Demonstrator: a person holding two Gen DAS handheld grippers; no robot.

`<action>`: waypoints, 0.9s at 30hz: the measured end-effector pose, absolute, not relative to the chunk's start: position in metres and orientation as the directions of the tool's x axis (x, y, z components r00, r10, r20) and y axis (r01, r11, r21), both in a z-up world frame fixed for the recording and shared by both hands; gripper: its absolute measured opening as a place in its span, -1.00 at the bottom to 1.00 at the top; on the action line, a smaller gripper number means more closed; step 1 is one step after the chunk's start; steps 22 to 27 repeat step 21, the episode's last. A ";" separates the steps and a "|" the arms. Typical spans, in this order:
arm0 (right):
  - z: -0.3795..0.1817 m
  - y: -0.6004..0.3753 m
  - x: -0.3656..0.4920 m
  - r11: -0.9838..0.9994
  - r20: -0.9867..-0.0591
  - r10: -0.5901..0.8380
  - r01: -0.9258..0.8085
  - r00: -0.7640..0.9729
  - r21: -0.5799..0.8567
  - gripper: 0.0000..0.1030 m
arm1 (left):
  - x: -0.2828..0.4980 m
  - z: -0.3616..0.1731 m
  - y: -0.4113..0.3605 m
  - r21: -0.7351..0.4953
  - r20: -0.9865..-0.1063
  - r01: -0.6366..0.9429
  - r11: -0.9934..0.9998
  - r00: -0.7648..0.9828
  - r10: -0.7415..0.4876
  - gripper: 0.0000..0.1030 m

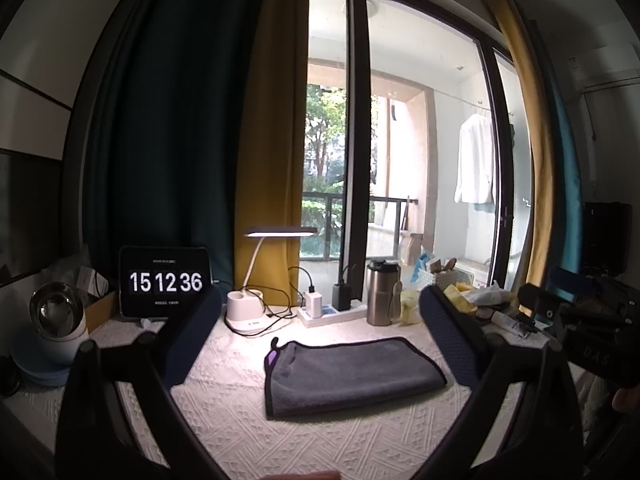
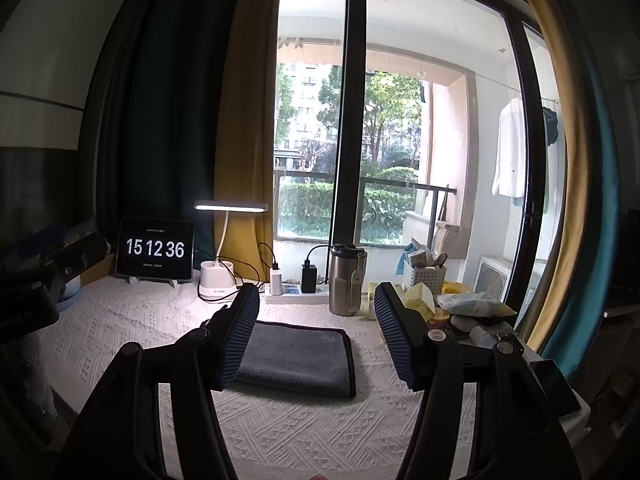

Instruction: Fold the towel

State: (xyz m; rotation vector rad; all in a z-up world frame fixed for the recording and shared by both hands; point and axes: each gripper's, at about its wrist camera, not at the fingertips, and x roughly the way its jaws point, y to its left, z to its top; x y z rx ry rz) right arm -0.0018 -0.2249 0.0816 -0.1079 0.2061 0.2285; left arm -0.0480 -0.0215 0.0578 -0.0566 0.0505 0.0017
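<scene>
A white textured cloth [image 1: 320,432] covers the table before a tall balcony window [image 2: 400,120] with yellow and dark curtains. The grey towel [image 1: 352,376], folded, lies flat on the cloth, in front of the steel tumbler [image 2: 347,280]. Behind the towel stand a lit desk lamp [image 1: 256,280], power strip [image 2: 296,294] and clock tablet [image 2: 155,249]. The left gripper [image 1: 320,340] and right gripper [image 2: 316,332] hang above it, fingers apart, holding nothing.

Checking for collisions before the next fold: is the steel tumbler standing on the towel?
No: the steel tumbler stands behind the grey towel, apart from its far edge.
</scene>
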 end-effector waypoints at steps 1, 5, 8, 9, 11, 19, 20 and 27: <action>0.082 -0.225 -0.002 0.968 -0.214 0.213 -0.235 0.953 -0.083 0.23 | -0.048 0.058 -0.022 -0.056 -0.050 -0.003 0.998 0.999 0.001 0.94; 0.082 -0.225 -0.002 0.968 -0.215 0.213 -0.235 0.953 -0.083 0.23 | -0.048 0.058 -0.021 -0.056 -0.050 -0.004 0.998 0.999 0.001 0.94; 0.082 -0.225 -0.002 0.968 -0.215 0.213 -0.235 0.953 -0.083 0.23 | -0.048 0.058 -0.021 -0.056 -0.050 -0.003 0.998 0.999 0.001 0.94; 0.082 -0.225 -0.002 0.968 -0.214 0.213 -0.235 0.953 -0.082 0.23 | -0.048 0.058 -0.021 -0.056 -0.049 -0.003 0.998 0.999 0.001 0.94; 0.082 -0.225 -0.002 0.968 -0.215 0.213 -0.235 0.953 -0.083 0.23 | -0.048 0.058 -0.021 -0.056 -0.051 -0.003 0.998 0.999 0.000 0.94; 0.082 -0.224 -0.002 0.968 -0.215 0.216 -0.238 0.952 -0.083 0.23 | -0.050 0.056 -0.022 -0.066 -0.044 0.015 0.998 0.999 -0.018 0.94; 0.081 -0.224 -0.001 0.967 -0.215 0.218 -0.240 0.952 -0.083 0.23 | -0.049 0.056 -0.023 -0.067 -0.044 0.021 0.998 0.999 -0.024 0.94; 0.080 -0.223 -0.001 0.966 -0.217 0.221 -0.243 0.951 -0.083 0.23 | -0.047 0.054 -0.022 -0.072 -0.051 0.028 0.997 0.998 -0.032 0.94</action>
